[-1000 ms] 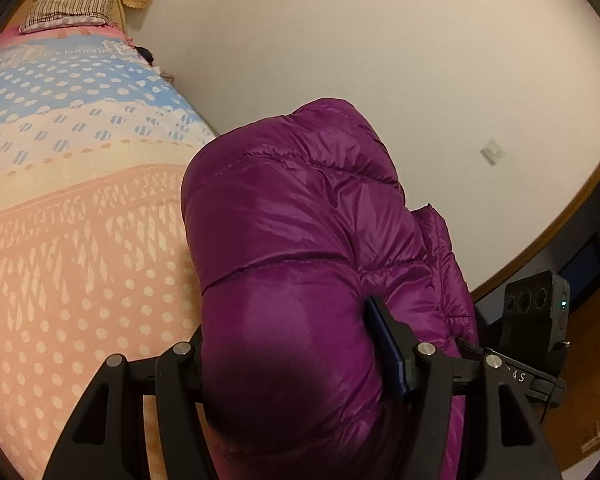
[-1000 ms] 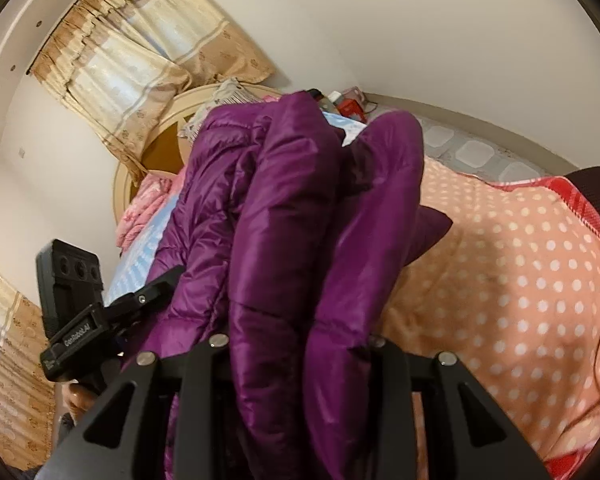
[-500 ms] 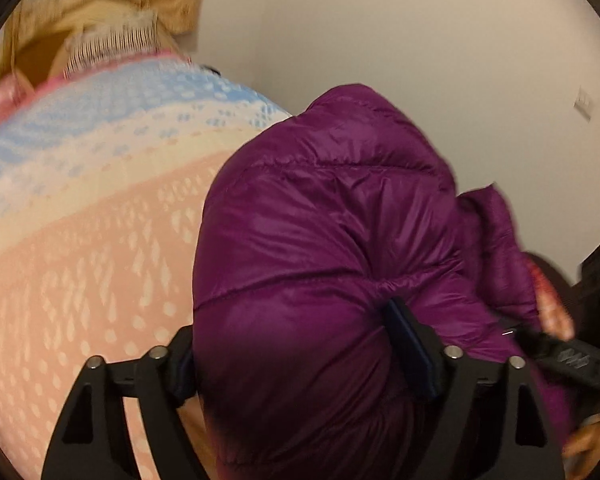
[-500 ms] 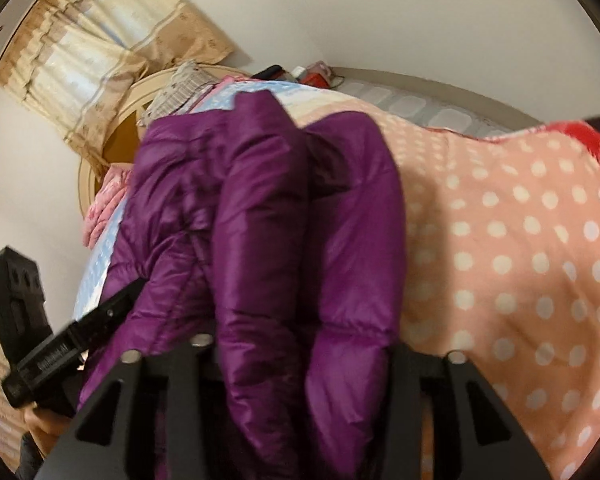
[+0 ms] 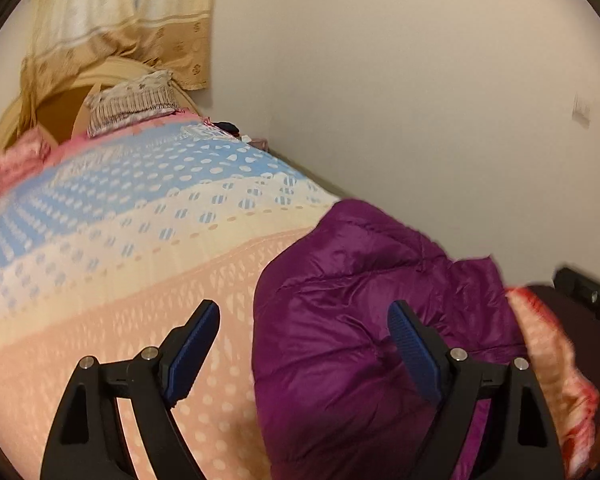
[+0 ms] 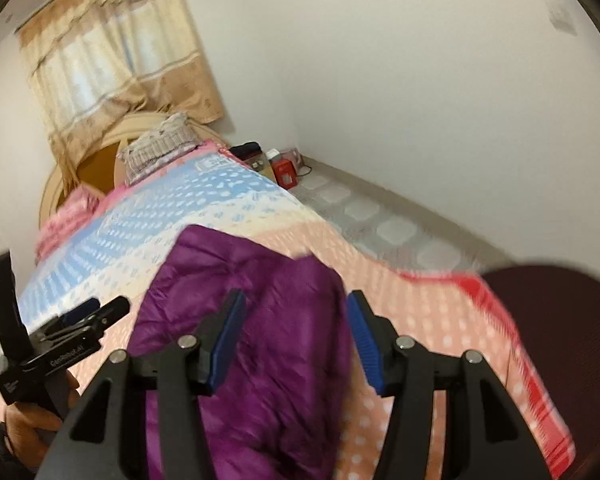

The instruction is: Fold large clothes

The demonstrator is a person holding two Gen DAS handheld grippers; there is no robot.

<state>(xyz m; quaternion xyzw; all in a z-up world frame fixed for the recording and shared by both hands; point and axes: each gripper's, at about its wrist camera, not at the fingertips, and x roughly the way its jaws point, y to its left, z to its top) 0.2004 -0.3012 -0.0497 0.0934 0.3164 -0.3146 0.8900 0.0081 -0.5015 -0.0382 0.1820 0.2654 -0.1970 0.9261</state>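
A purple puffer jacket (image 5: 352,320) lies folded on the bed's dotted bedspread (image 5: 140,264); it also shows in the right wrist view (image 6: 260,320). My left gripper (image 5: 304,320) is open, its jaws wide apart just above the jacket's left part, holding nothing. My right gripper (image 6: 296,320) is open over the jacket's right part, empty. The left gripper shows in the right wrist view (image 6: 80,320), at the jacket's left edge.
A striped pillow (image 5: 132,100) and a wooden headboard (image 6: 100,148) are at the far end of the bed. A red box (image 6: 286,172) and small items sit by the wall. A grey tiled floor (image 6: 380,224) runs along the bed's right. A dark rounded object (image 6: 560,320) lies at the right.
Both grippers were shut on the jacket and held it up. They lowered it onto the bed, opened and let it go. The jacket now lies on the bedspread.
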